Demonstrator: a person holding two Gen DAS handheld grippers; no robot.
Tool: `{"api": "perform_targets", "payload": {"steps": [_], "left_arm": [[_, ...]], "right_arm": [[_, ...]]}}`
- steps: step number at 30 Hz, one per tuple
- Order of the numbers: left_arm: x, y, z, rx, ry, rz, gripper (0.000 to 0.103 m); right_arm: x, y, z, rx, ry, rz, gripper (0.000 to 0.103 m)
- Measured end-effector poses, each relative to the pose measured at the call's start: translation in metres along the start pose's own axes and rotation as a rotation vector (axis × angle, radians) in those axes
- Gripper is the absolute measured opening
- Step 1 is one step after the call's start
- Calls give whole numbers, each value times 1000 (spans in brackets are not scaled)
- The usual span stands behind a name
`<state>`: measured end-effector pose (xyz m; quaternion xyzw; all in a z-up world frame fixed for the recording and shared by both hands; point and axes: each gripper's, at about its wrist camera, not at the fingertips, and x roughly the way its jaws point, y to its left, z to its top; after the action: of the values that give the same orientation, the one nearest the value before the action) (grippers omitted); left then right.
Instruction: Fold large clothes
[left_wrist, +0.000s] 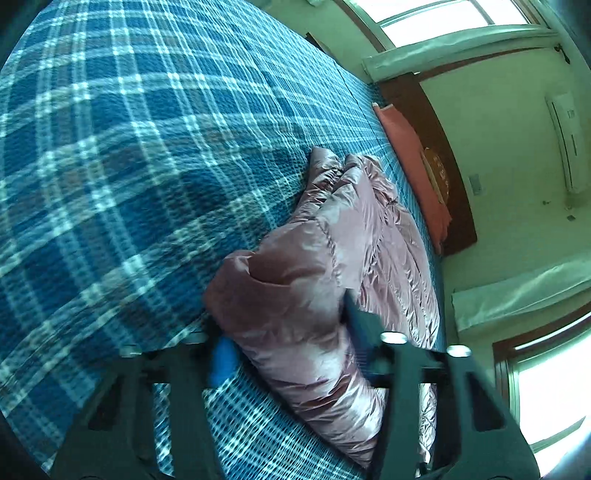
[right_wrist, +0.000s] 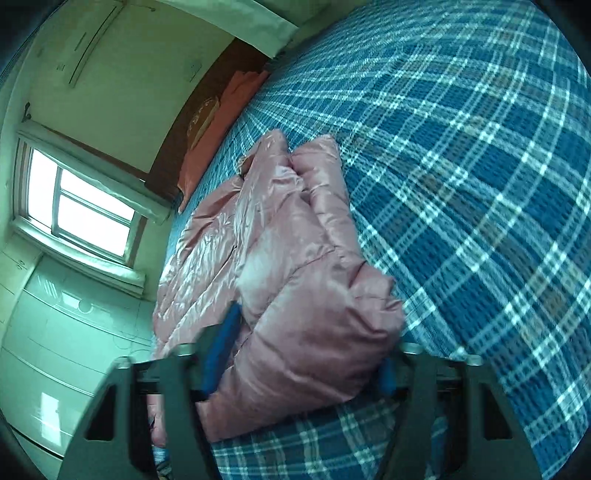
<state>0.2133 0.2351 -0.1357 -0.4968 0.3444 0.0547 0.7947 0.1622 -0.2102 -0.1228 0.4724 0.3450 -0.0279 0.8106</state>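
Note:
A shiny pink puffer jacket (left_wrist: 369, 221) lies crumpled on a blue plaid bedspread (left_wrist: 129, 147), near the head end of the bed. My left gripper (left_wrist: 288, 343) is shut on a puffy end of it, and the padding bulges between the blue pads. In the right wrist view the same jacket (right_wrist: 295, 221) lies on the bedspread (right_wrist: 480, 147). My right gripper (right_wrist: 303, 362) is shut on another thick fold, with one blue pad (right_wrist: 221, 347) pressed into the fabric. Each wrist view shows only its own gripper.
A salmon pillow (left_wrist: 410, 158) leans on the dark wooden headboard (left_wrist: 443, 147) beyond the jacket. Bright windows (right_wrist: 85, 206), a wall air conditioner (left_wrist: 565, 144) and white cabinets (right_wrist: 55, 332) line the room past the bed's edge.

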Motion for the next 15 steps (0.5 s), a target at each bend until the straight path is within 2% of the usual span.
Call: {"api": "perform_targets", "payload": {"steps": [2,5,11,15], "left_arm": [[3,-2,0,13,6,0,25],[3,-10,0,56,4,-1,16],[-15,-18,1,78,7,-2,13],[-31,-10,-5,79,21,-1,13]], "right_arm": [[7,2,7,4,8,22,30],[1,2,7,-20,-1,36,22],[-24,4,-1,-40,-1,54,19],[-39,1,-6,-51,13,52,19]]}}
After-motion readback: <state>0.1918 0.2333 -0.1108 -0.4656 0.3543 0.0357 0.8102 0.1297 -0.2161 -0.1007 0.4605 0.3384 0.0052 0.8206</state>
